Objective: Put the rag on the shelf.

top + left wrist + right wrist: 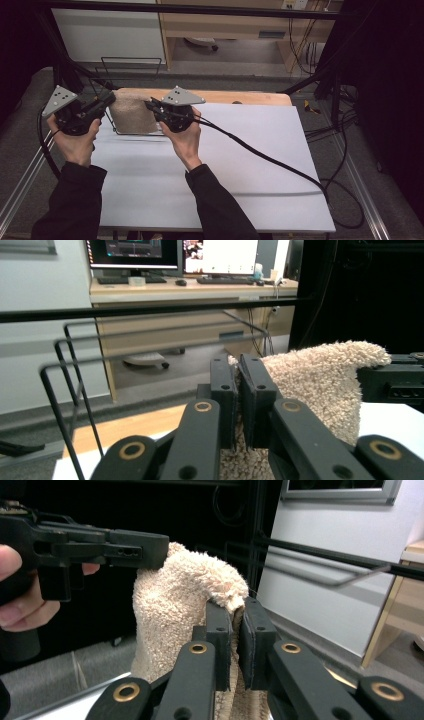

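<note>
I have my left gripper (107,102) and my right gripper (150,106) each pinched tight on an upper corner of the beige terry towel (131,112), which hangs stretched between them just in front of the black wire rack (131,61), above the white table's (250,165) far-left part.
</note>
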Motion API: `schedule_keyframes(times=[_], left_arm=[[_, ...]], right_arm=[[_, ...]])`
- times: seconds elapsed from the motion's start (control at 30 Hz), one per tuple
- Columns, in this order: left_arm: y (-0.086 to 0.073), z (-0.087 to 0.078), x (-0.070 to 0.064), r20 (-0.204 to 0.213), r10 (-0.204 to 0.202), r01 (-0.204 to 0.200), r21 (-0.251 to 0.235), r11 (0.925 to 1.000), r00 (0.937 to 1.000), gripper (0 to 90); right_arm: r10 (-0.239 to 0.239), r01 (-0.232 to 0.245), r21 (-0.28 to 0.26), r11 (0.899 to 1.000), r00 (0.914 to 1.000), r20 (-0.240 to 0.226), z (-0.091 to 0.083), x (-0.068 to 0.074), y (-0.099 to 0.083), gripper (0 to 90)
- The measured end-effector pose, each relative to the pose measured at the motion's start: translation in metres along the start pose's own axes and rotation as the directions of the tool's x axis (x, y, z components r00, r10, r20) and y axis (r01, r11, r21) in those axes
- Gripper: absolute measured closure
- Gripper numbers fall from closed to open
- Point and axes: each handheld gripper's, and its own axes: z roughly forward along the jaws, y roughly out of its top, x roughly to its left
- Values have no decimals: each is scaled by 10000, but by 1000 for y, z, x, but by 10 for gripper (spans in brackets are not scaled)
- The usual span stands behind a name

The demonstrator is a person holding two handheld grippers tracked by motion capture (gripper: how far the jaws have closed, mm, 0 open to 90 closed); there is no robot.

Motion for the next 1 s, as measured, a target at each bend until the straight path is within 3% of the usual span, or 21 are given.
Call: schedule_keyframes(times=[0.5, 0.87, 1.0], left_arm=[[39, -1, 20, -158, 17, -28, -715, 9974, 9999, 852], [66, 5, 30, -360, 196, -228, -898, 9957, 9992, 852], [72, 10, 35, -415, 129, -167, -922, 9956, 9991, 852]], right_arm=[[-295, 295, -454, 9985, 9996, 10, 19, -2, 45, 845], [-175, 176, -739, 9971, 9998, 15, 32, -8, 74, 845], [-367, 373, -761, 9964, 9993, 85, 37, -10, 83, 845]])
